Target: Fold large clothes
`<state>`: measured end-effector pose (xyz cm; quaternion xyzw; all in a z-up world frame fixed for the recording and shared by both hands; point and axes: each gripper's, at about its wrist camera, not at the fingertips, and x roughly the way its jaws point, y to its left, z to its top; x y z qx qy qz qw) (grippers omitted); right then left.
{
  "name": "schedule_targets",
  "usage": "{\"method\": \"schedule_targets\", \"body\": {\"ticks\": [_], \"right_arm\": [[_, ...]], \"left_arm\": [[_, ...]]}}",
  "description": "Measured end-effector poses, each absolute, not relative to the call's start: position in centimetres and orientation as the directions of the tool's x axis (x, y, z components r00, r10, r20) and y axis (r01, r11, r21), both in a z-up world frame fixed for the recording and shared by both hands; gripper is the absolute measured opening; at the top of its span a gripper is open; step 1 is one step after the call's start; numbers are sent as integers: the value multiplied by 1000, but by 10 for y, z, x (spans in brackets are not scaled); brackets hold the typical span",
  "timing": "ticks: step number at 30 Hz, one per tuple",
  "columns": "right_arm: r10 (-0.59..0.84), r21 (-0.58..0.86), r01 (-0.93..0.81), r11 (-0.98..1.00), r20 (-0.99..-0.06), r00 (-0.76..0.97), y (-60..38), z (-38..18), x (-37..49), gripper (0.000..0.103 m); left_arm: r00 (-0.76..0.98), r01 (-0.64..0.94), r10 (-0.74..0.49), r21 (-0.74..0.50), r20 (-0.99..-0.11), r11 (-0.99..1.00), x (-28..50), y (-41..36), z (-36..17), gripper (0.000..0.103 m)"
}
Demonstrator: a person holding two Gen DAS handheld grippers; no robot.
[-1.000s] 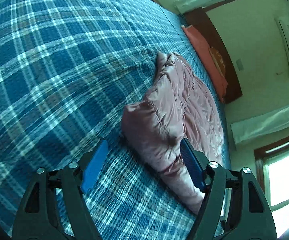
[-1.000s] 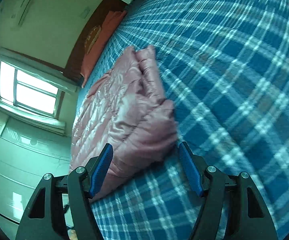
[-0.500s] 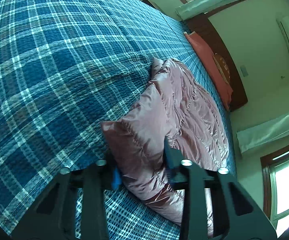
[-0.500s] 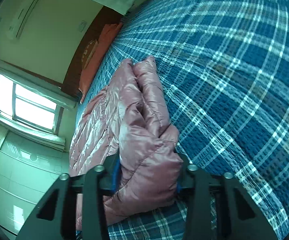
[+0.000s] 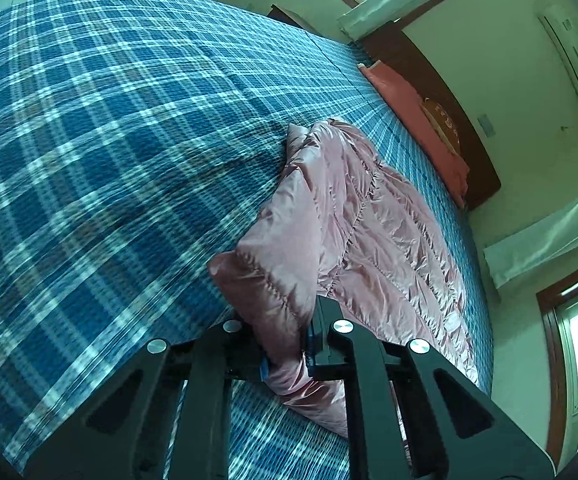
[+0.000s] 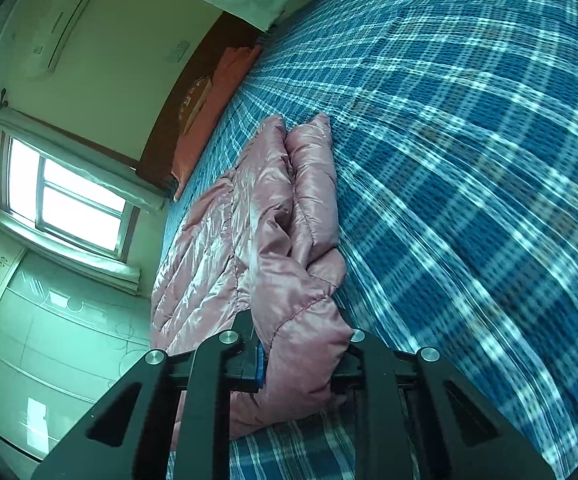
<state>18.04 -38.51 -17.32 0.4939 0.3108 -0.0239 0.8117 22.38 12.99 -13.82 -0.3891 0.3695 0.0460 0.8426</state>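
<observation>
A shiny pink quilted puffer jacket (image 5: 373,220) lies on a bed with a blue plaid cover (image 5: 109,140). My left gripper (image 5: 287,354) is shut on the jacket's near corner and holds it lifted off the bed. In the right wrist view the same jacket (image 6: 249,220) stretches away, and my right gripper (image 6: 301,364) is shut on another bunched near corner of it, also raised. The blue pads are mostly hidden by fabric.
The plaid cover (image 6: 469,140) fills most of both views. An orange pillow (image 5: 413,120) lies against a dark wooden headboard (image 5: 441,92) at the far end. A window (image 6: 69,196) and white cabinets (image 6: 49,340) stand beyond the bed.
Both grippers went from open around the jacket's corners to shut on them. Both have since lifted, pulling the corners up off the bed.
</observation>
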Motion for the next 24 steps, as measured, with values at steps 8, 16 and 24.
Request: {"method": "schedule_targets", "body": {"ticks": [8, 16, 24], "right_arm": [[281, 786, 342, 515, -532, 799, -383, -166, 144, 18], [298, 792, 333, 512, -528, 795, -380, -165, 106, 18], [317, 803, 326, 499, -519, 794, -380, -169, 72, 18]], "left_arm": [[715, -365, -214, -617, -665, 697, 185, 140, -138, 11], [713, -369, -210, -612, -669, 700, 138, 149, -138, 11], [713, -362, -218, -617, -666, 699, 95, 159, -141, 11]]}}
